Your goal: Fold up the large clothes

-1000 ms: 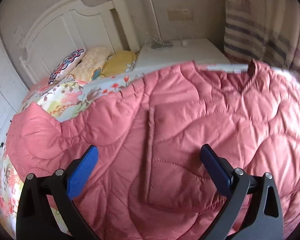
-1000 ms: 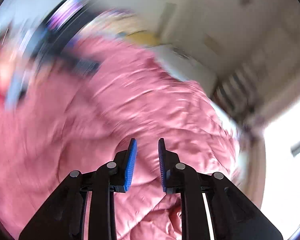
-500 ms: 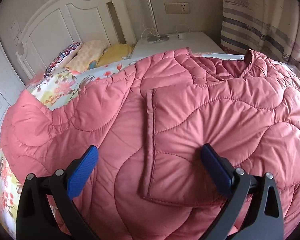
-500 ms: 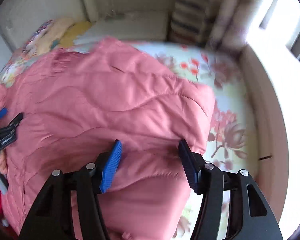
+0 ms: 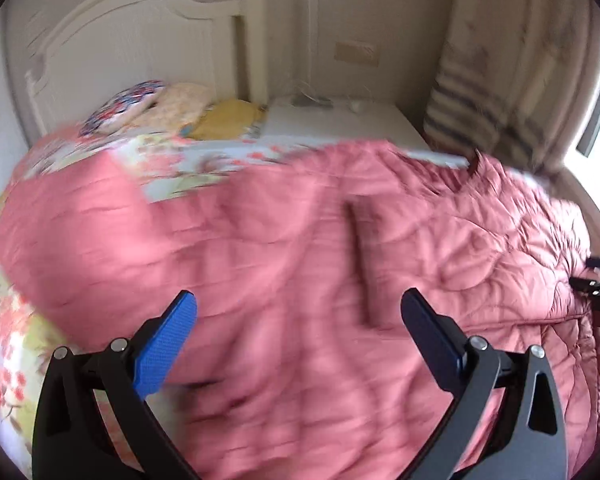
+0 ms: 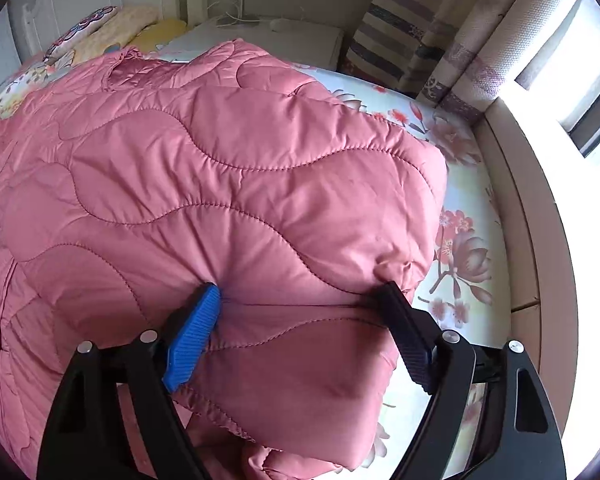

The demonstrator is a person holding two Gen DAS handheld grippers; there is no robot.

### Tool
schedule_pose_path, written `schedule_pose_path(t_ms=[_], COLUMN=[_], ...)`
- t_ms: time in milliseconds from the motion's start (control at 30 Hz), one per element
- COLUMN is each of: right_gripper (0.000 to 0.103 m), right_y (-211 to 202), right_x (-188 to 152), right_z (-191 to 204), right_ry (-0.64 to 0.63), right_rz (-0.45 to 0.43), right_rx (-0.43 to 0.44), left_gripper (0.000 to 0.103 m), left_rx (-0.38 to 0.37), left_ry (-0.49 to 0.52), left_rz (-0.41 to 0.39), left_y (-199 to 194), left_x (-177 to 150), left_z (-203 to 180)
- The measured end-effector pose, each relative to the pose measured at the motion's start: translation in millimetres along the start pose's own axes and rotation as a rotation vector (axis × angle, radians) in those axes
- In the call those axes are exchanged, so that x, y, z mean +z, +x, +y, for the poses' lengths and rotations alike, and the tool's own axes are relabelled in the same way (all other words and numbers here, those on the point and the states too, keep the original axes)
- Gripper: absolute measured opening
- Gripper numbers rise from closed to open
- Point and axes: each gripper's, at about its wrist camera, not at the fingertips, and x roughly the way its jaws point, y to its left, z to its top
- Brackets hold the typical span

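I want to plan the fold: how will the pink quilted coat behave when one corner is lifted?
The pink quilted coat would probably sag rather than stay flat, as its folded part drapes softly. Its puffy padding suggests it is light but bulky. The smooth sheen hints it may slip.

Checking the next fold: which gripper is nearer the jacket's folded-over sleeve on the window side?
Right. The right gripper straddles that folded sleeve, pads at its fabric, having just opened. The left gripper hovers open above the jacket's middle.
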Motion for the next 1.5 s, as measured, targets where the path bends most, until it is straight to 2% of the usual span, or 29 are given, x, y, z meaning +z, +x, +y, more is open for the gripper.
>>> schedule_pose_path(t_ms=[133, 200, 300, 400, 500, 600, 700, 800, 900, 967, 1000, 1067, 1133, 1233, 1300, 1500], right_gripper=[0.085, 0.086, 0.086, 0.086, 0.086, 0.086, 0.086, 0.086, 0.086, 0.086, 0.086, 0.086, 0.086, 0.086, 0.086, 0.086], right_y=[0.8, 1.7, 2.2, 2.4, 3.2, 2.6, 1.9, 1.9, 1.8, 1.9, 2.0, 2.0, 1.8, 1.8, 1.8, 1.5], right_x=[1.7, 2.9, 2.5, 2.1, 3.9, 3.3, 2.0, 1.4, 1.3, 1.9, 2.0, 2.2, 2.7, 2.1, 2.0, 0.1], right_z=[0.6, -0.1, -0.7, -1.9, -2.0, -0.6, 0.5, 0.0, 0.2, 0.4, 0.2, 0.0, 0.7, 0.6, 0.6, -0.1], right_ry=[0.005, 0.010, 0.022, 0.030, 0.031, 0.027, 0.027, 0.030, 0.028, 0.025, 0.027, 0.027, 0.027, 0.027, 0.028, 0.043], right_rz=[-0.001, 0.002, 0.005, 0.002, 0.004, 0.009, 0.006, 0.006, 0.006, 0.005, 0.005, 0.004, 0.005, 0.005, 0.005, -0.005], right_rx=[-0.021, -0.023, -0.019, -0.020, -0.019, -0.026, -0.028, -0.023, -0.029, -0.032, -0.030, -0.028, -0.032, -0.035, -0.035, -0.028], left_gripper=[0.101, 0.101, 0.101, 0.101, 0.101, 0.101, 0.100, 0.093, 0.090, 0.083, 0.074, 0.055, 0.022, 0.012, 0.009, 0.008], left_rx=[-0.041, -0.029, -0.062, -0.050, -0.039, -0.046, -0.072, -0.104, -0.137, -0.150, -0.157, -0.141, -0.104, -0.085, -0.085, -0.070], left_ry=[-0.160, -0.219, -0.299, -0.394, -0.452, -0.456, -0.474, -0.489, -0.549, -0.591, -0.611, -0.615, -0.615, -0.628, -0.624, -0.573], left_rz=[0.021, 0.032, 0.023, 0.026, 0.039, 0.056, 0.039, 0.028, 0.035, 0.032, 0.024, 0.021, 0.013, 0.020, 0.003, -0.060], left_y=[-8.3, -3.5, 0.1, 6.8, 18.7, 29.9, 37.0, 40.0, 43.7, 45.4, 45.2, 43.0, 38.9, 36.8, 34.7, 11.1], left_x=[-12.2, -16.8, -20.9, -24.4, -24.3, -18.7, -12.3, -5.8, -4.6, -2.3, -1.4, 1.2, 2.7, 5.2, 7.2, 25.3], left_z=[74.2, 105.7, 138.8, 167.6, 189.2, 198.3, 205.6, 211.2, 221.2, 231.5, 235.9, 242.3, 245.8, 248.7, 248.2, 234.4])
